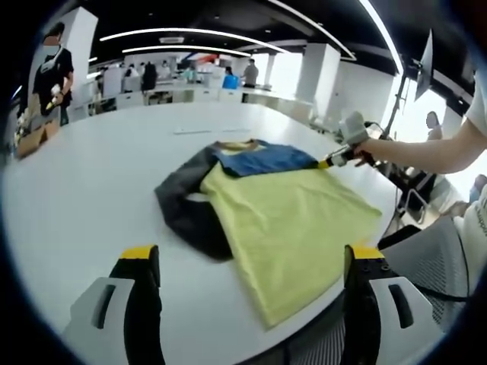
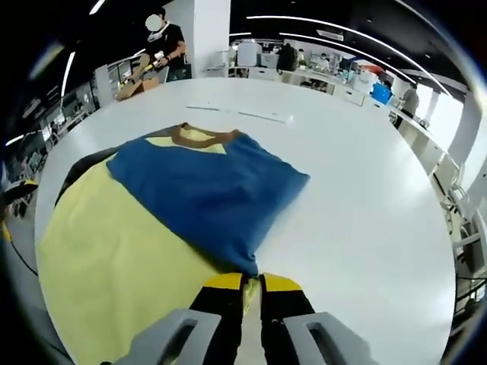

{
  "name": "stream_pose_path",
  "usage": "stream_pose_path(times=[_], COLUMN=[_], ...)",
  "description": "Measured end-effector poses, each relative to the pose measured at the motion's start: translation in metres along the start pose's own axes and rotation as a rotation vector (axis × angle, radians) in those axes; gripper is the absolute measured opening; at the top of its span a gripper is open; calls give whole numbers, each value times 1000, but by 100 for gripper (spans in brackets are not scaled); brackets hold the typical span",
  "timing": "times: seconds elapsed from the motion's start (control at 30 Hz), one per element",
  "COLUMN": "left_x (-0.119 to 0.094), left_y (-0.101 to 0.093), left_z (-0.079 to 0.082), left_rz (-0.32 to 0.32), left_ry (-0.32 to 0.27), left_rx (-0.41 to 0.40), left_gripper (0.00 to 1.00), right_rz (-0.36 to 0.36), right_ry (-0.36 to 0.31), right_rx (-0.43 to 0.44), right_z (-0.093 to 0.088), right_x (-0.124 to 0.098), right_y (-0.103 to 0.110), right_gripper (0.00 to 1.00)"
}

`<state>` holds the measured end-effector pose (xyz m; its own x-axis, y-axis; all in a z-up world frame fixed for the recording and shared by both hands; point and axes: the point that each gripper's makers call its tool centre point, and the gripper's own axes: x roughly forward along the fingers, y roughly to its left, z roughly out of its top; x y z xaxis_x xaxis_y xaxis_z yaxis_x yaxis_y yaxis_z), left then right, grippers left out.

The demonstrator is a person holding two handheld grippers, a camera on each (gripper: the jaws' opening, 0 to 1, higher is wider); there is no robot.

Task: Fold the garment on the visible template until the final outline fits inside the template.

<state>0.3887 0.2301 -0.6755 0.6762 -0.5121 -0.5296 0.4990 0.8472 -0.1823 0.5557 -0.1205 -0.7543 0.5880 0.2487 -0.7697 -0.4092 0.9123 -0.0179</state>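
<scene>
A yellow, blue and dark grey cloth garment (image 1: 285,209) is lying partly folded on a large white round table (image 1: 91,190), near its edge. The left gripper (image 1: 251,262) is hovering released above the table edge, its yellow-tipped black jaws spread wide, just short of the garment. The right gripper (image 2: 252,285) is clenching a corner of the garment's blue panel (image 2: 209,190), which is folded over the yellow part.

1. Garment (image 1: 281,220), yellow, blue and dark grey: one.
2. White table (image 1: 91,182): one.
3. Handheld grippers: two, the left gripper (image 1: 251,262) and the right gripper (image 2: 252,286).
4. Cardboard box (image 2: 135,86): one.
5. Mesh chair (image 1: 426,251): one.
</scene>
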Motion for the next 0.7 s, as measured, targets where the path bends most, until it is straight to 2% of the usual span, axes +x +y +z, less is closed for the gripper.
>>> stream_pose_path(times=[0.27, 0.7], left_x=[1, 1], left_y=[0, 4], left_z=[-1, -3], left_rz=[1, 9], left_ry=[8, 16], left_rx=[1, -4], left_gripper=[97, 96], right_rz=[2, 5], right_ry=[1, 7], right_rx=[3, -7], right_z=[0, -1], right_x=[-5, -6], right_y=[3, -8], right_gripper=[0, 0])
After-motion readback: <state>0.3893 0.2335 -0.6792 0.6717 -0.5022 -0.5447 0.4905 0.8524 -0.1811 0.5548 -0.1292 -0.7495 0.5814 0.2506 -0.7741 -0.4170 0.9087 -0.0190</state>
